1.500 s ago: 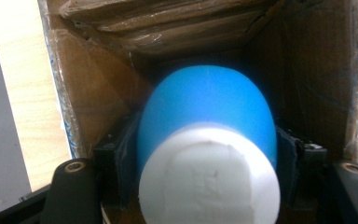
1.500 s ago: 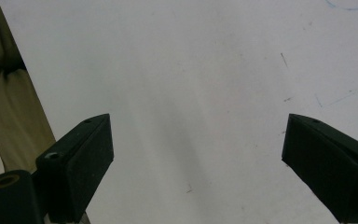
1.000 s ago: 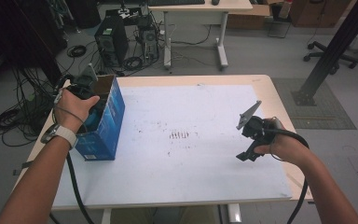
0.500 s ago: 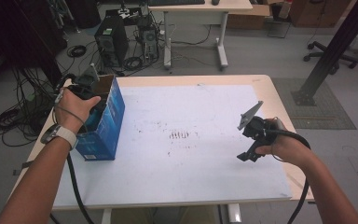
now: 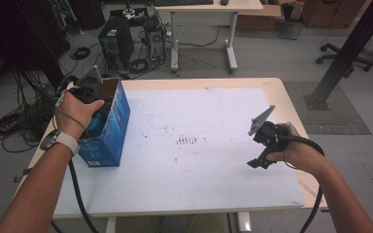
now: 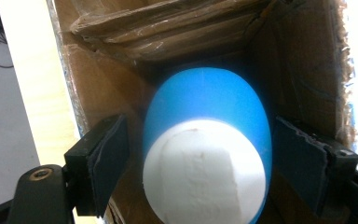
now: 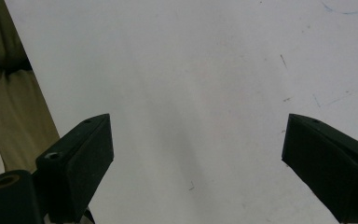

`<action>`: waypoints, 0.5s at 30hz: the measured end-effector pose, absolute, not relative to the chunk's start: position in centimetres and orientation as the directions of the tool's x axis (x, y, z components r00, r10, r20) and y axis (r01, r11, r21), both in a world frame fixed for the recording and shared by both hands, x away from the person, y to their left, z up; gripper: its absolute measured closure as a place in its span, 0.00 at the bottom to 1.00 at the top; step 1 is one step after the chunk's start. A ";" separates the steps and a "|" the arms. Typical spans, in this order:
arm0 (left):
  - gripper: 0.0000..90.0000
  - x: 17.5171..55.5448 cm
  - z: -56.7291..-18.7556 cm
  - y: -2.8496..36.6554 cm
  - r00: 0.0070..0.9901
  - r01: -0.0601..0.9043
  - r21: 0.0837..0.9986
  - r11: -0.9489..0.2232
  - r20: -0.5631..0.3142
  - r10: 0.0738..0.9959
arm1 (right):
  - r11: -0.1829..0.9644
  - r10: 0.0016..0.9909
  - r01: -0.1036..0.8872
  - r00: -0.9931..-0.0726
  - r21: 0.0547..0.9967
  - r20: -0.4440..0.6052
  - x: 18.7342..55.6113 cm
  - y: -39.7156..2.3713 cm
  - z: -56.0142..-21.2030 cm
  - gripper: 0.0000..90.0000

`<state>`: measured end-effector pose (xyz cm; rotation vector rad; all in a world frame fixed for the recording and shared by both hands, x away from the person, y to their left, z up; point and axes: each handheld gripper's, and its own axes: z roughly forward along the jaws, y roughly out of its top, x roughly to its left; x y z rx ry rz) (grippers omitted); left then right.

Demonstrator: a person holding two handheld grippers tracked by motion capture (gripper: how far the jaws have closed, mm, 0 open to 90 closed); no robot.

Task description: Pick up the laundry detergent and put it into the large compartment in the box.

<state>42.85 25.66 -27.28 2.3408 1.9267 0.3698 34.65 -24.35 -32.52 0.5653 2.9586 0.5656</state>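
Note:
An open blue cardboard box [image 5: 109,131] stands at the table's left edge. My left gripper [image 6: 200,135] reaches down into it, and the hand holding it rests on the box's top [image 5: 77,109]. A blue cup [image 6: 205,98] with a white round end lies inside the box between my jaws. The jaws have just been opening, and a gap shows on each side of the cup, so the pads do not press on it. My right gripper [image 7: 196,135] stands open over the bare white tabletop [image 7: 205,70]. In the high view it sits at the table's right side [image 5: 260,158].
The white table surface [image 5: 199,111] carries a few dark marks at its middle. Beyond the table are a computer tower [image 5: 114,46], floor cables [image 5: 9,126] at the left, another desk [image 5: 209,9], and a black post [image 5: 345,58] at the right.

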 end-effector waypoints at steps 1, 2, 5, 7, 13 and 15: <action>0.22 42.8 -27.3 25.6 0.179 0.954 0.219 -0.205 0.131 0.975 | 0.865 0.368 0.340 -0.930 0.369 -0.007 34.6 -24.4 -32.5 0.10; 0.22 42.8 -27.3 25.6 0.184 0.953 0.217 -0.210 0.131 0.974 | 0.866 0.368 0.340 -0.930 0.368 -0.007 34.6 -24.4 -32.6 0.10; 0.22 42.8 -27.2 25.5 0.189 0.952 0.219 -0.216 0.136 0.973 | 0.865 0.370 0.342 -0.929 0.368 -0.007 34.6 -24.4 -32.6 0.10; 0.22 42.7 -27.1 25.5 0.188 0.950 0.224 -0.215 0.137 0.973 | 0.864 0.372 0.342 -0.928 0.370 -0.008 34.5 -24.4 -32.6 0.10; 0.22 42.6 -26.8 25.5 0.193 0.947 0.233 -0.222 0.140 0.971 | 0.861 0.374 0.344 -0.927 0.373 -0.009 34.5 -24.4 -32.5 0.10; 0.22 42.5 -26.7 25.5 0.193 0.946 0.236 -0.222 0.140 0.971 | 0.862 0.373 0.342 -0.928 0.374 -0.009 34.4 -24.4 -32.4 0.10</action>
